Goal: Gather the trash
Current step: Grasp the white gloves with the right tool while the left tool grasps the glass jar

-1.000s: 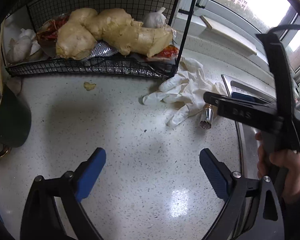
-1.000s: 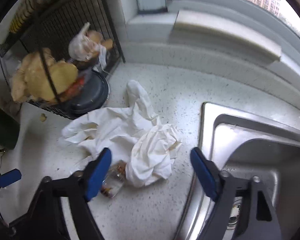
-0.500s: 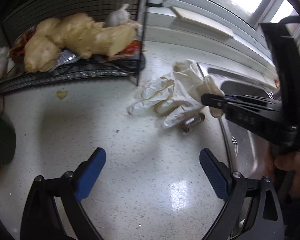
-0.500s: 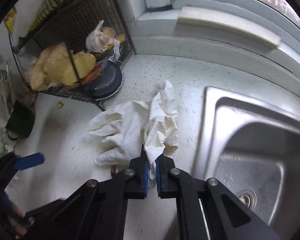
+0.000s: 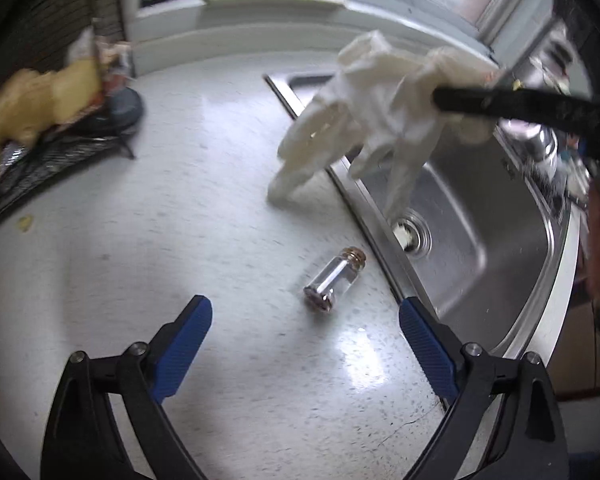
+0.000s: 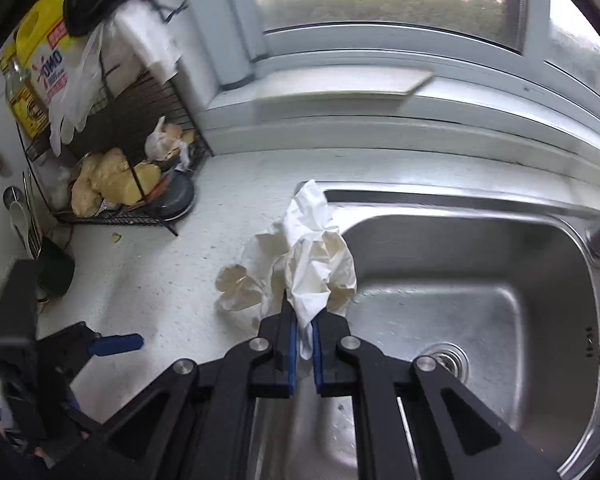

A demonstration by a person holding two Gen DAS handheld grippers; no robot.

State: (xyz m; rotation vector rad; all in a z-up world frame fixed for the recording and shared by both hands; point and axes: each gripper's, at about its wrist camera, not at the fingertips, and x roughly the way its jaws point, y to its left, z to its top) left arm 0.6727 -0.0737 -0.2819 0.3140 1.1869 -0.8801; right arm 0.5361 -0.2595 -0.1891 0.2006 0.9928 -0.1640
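My right gripper (image 6: 305,334) is shut on crumpled white rubber gloves (image 6: 312,260). The gloves hang lifted over the sink's left rim. From the left wrist view the same gloves (image 5: 372,116) dangle from the right gripper's black finger (image 5: 512,102), with their fingertips brushing the counter. A small glass bottle (image 5: 334,280) lies on its side on the speckled counter, close to the sink edge. My left gripper (image 5: 304,344) is open just short of the bottle, with nothing between its blue pads (image 5: 182,346).
The steel sink (image 6: 480,300) fills the right side; its drain (image 5: 410,234) sits near the bottle. A black wire rack (image 6: 140,208) with ginger (image 5: 40,96) and garlic stands at the back left. A small yellow scrap (image 5: 25,222) lies on the counter. A window ledge runs behind.
My right gripper closed on the gloves and raised them off the counter toward the sink, uncovering the bottle. My left gripper swung right, bringing the bottle and sink into its view.
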